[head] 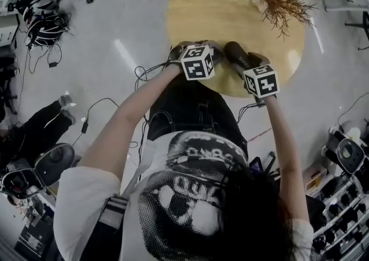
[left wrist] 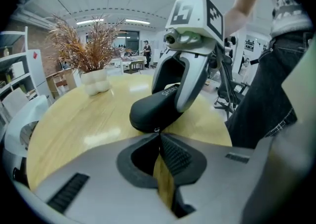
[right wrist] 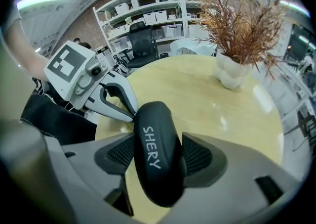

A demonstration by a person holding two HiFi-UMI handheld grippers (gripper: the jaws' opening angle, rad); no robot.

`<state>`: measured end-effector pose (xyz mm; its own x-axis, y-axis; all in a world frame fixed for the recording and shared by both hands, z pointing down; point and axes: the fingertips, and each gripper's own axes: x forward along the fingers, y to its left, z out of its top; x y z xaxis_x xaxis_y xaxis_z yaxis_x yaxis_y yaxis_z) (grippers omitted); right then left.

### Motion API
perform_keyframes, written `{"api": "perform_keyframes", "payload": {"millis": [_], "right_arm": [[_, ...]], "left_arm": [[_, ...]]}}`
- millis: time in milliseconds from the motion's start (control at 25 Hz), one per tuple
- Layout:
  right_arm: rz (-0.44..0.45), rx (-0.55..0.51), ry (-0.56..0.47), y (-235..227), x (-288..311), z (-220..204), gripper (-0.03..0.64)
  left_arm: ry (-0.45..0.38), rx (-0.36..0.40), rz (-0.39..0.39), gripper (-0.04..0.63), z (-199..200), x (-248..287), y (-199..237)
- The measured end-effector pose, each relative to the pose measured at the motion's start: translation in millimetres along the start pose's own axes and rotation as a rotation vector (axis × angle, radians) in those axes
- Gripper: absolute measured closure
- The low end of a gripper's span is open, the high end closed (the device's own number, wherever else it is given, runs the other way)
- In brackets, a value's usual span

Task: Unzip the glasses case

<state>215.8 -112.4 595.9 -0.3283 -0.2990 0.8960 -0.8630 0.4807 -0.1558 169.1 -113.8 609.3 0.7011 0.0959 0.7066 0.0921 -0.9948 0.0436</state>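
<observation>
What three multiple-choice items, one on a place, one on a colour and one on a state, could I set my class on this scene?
1. Where does the dried plant stand?
A. on the floor
B. on the round table
C. on a shelf

2. What colour is the glasses case?
A. white
B. yellow
C. black

3. How do the jaws of the right gripper stand?
A. closed on the glasses case
B. wide apart, with nothing between them
C. together, with nothing between them

Answers: 1 B, because its white pot sits on the wooden top. 2 C, because the shell is black with pale lettering. 3 A, because the right gripper view shows both jaws pressing the sides of the case.
</observation>
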Motion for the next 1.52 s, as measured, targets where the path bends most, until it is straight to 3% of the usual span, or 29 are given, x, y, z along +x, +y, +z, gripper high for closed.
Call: {"api": "perform_keyframes", "payload": {"millis": [120,480,600,920,1120,1360,1520], "right_arm": [[0.004,-0.063,0.038,3.2,0.9,-0.6,0.318],[0.091,-0.249,0.065,9.3,3.4,23.3,0.317],[0.151,-0.249,0.079,7.6,7.1,27.1,0.325],[0.161,-0.047,-0.014,4.3,8.3,27.1,0.341],[0.180,0.092,-0.053,1.1,8.8,28.0,0.345],[0.189,0.349,-0.121,-2.8,7.4,30.8,0.347],[0.169,0.445,-0.124,-0.8,9.4,31.7,0.347]], "left_arm": [[0.012,0.010,0.022,0.583,-3.9,0.8,3.8],[0.106,0.201,0.054,0.581,-7.9,-6.8,29.6],[0.115,0.227,0.059,0.581,-7.4,-4.9,35.6],[0.046,0.081,0.047,0.581,-6.8,-6.0,21.8],[0.031,0.083,0.048,0.581,-0.6,-1.2,5.2],[-0.013,0.008,0.068,0.581,5.1,-6.7,3.0],[-0.007,0.022,0.072,0.581,5.0,-9.6,-7.0]]}}
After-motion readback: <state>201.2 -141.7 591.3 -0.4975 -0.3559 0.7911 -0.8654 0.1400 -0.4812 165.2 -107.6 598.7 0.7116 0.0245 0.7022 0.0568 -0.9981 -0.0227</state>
